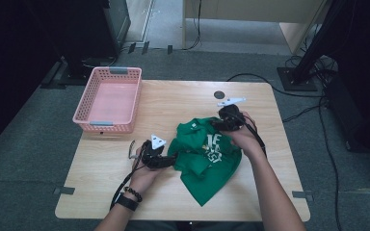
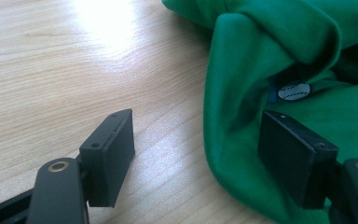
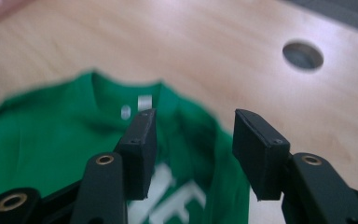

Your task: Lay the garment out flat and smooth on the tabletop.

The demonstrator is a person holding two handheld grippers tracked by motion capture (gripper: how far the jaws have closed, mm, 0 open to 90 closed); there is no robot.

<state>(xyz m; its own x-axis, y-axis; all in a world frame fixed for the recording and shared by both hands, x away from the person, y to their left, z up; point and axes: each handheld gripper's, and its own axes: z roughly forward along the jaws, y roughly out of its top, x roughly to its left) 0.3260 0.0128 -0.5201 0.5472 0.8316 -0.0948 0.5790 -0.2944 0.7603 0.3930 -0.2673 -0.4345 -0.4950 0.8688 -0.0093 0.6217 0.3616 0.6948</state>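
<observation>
High view suggests both open grippers, left gripper and right gripper, should pinch the crumpled green cotton T-shirt at opposite edges.

A light wooden surface with rounded corners is set on a grey carpeted floor. A round cable hole is cut near its far edge. Black cables are trailed over the floor at the right, beside a black stand base. Dark equipment is placed at the far left, and pale wooden furniture is seen beyond.
</observation>
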